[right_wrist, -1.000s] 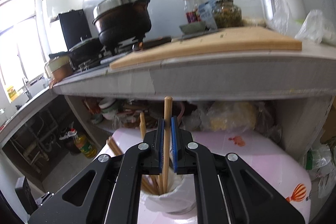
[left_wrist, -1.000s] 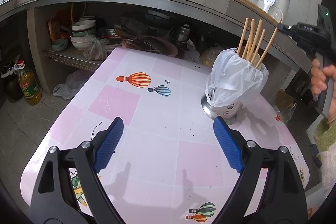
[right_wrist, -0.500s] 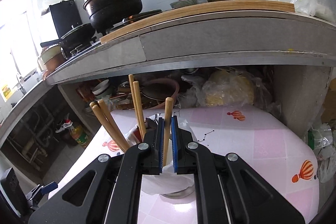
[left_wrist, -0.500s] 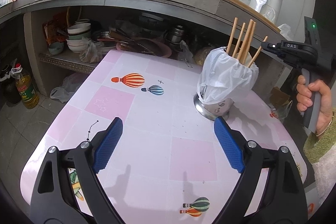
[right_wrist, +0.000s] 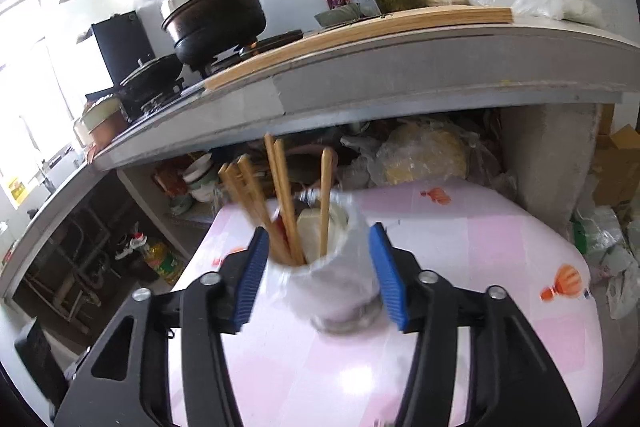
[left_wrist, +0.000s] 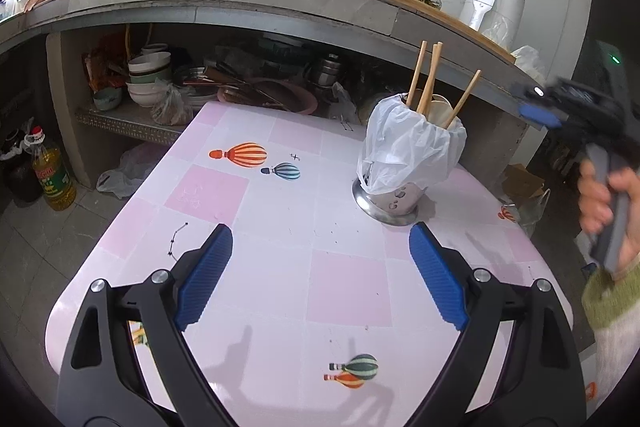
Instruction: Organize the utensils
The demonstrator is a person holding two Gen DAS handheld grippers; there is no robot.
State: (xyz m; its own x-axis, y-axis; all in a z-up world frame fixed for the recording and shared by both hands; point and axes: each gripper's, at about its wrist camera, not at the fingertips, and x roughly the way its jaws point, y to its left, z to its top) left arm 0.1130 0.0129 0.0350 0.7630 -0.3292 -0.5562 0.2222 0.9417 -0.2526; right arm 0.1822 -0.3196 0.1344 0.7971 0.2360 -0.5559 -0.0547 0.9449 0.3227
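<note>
Our pink balloon-print table (left_wrist: pixel 280 219) stands below the kitchen counter (left_wrist: pixel 224 11); both our left gripper (left_wrist: pixel 320 267) and right gripper (right_wrist: pixel 322 273) gape wide, empty; an appliance (left_wrist: pixel 490 3) label is unreadable.

Wooden chopsticks (left_wrist: pixel 427 79), shiny metal holder (left_wrist: pixel 386 203)

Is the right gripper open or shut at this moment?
Open. The right gripper has its blue pads spread wide, nothing between them; the chopsticks stand in the holder.

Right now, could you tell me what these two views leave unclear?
- Chopsticks: exact count, blurred in the right wrist view.
- Utensil holder: its contents, hidden by its plastic bag in the left wrist view.
- Right gripper: blurred at the left view's edge.
</note>
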